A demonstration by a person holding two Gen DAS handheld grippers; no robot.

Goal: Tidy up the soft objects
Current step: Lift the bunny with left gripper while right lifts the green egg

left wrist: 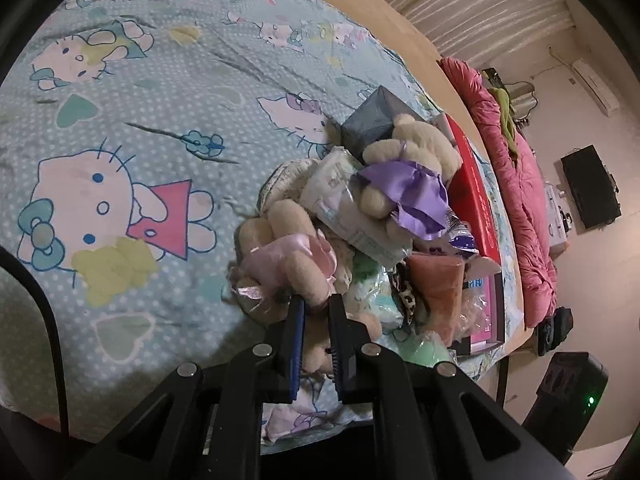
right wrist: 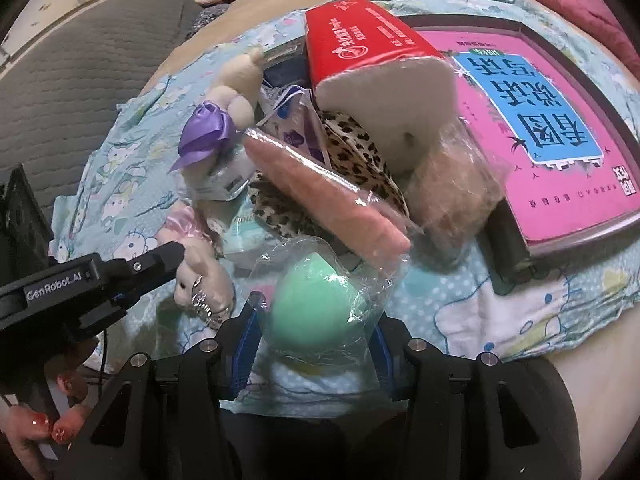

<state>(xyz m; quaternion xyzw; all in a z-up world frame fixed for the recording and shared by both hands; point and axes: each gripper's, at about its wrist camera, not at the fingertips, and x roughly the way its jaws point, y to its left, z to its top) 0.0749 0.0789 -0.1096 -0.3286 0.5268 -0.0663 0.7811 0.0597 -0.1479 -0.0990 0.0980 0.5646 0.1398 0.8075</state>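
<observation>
Mint egg-shaped sponge (right wrist: 316, 304) in crinkly plastic btwn right gripper (right wrist: 316, 340) fingers (right wrist: 245, 344), fuzzy teddy (left wrist: 304, 280) nearby

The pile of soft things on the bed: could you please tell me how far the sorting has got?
Nothing looks sorted yet: the pile sits heaped together. In hand: the left gripper has its jaws shut on the pink-bowed plush bear, and the right gripper has the bagged green sponge between its jaws. Left: the purple-bowed bear, pink sponge, leopard cloth and tissue packs.
</observation>
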